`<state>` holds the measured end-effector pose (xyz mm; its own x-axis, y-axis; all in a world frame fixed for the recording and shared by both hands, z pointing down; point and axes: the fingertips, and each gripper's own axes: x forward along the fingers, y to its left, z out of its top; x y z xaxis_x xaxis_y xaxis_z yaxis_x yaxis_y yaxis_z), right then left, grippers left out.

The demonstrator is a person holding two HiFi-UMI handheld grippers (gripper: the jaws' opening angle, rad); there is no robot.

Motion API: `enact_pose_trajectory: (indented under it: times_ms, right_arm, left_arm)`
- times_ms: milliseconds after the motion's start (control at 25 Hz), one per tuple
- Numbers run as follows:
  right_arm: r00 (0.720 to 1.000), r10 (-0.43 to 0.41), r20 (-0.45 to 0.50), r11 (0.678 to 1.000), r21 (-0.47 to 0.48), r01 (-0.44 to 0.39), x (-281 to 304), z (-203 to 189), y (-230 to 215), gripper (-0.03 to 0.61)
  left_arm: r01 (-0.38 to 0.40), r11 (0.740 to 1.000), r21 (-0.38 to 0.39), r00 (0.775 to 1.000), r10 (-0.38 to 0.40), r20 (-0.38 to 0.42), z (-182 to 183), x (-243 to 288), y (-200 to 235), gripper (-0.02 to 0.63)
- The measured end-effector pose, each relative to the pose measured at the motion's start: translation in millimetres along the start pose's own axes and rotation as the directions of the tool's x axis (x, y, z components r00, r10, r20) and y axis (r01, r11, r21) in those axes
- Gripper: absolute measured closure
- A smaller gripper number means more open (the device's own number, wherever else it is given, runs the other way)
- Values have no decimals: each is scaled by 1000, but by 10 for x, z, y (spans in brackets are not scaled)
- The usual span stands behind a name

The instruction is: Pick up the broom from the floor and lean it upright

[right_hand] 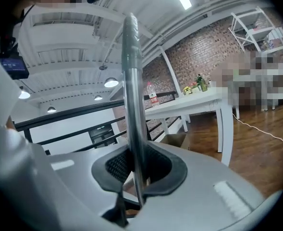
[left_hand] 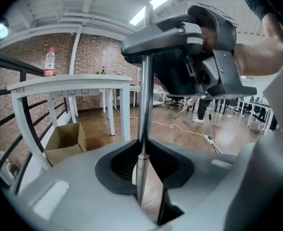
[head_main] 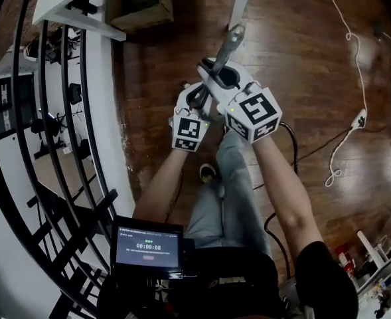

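Both of our grippers held the broom handle (head_main: 234,42), which stood nearly upright in front of us. The left gripper (head_main: 198,100) had its jaws closed on the metal pole, and the right gripper (head_main: 216,72) was clamped on it just above. A black railing (head_main: 42,111) ran along our left. On the wooden floor (head_main: 301,65) beyond sat a cardboard box (left_hand: 67,141) beside a white table (left_hand: 69,83). On the table stood a bottle (left_hand: 49,61), and a white cable (head_main: 354,52) trailed farther right.

On table (left_hand: 69,83): bottle (left_hand: 49,61). At table foot: cardboard box (left_hand: 67,141). Left of table: railing (head_main: 42,145). Right of table: broom (head_main: 232,45), farther cable (head_main: 354,65).
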<state>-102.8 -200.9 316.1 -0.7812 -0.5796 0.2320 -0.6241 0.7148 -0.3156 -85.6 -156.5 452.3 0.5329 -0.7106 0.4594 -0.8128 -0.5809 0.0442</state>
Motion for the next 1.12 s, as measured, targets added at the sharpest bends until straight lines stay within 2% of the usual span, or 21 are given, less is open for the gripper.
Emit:
enact_pose_trajectory:
  times_ms: [200,360,520,680,960,1120]
  right_arm:
    - [997,73,-40,997,11,-73,397,137,-409,525]
    - [990,116,-77,993,27,-114,654,62,-714,523]
    - [983,136,-122,990,42,-132,940,-107,-923,525]
    - [980,134,-149,991,46,-128,1240,-295,-1152,525]
    - [973,126,-191,992,54,-117,1702,-514,-1470,523]
    - [974,98,-207,994,61,-87,1865,-609,-1557,523]
  left_arm:
    - [-28,999,-30,999,27,-38,147,439,342,518]
    - [-55,996,-66,996,50,-67,90,766,523,518]
    - [-69,993,-99,990,55,-134,-76,1000,712,518]
    - [-68,989,-133,982,43,-181,-255,1283,898,518]
    - [-39,982,-183,979,0,-205,-478,1670,1236,518]
    - [-28,983,-182,975,-13,-222,-587,1777,1393,522]
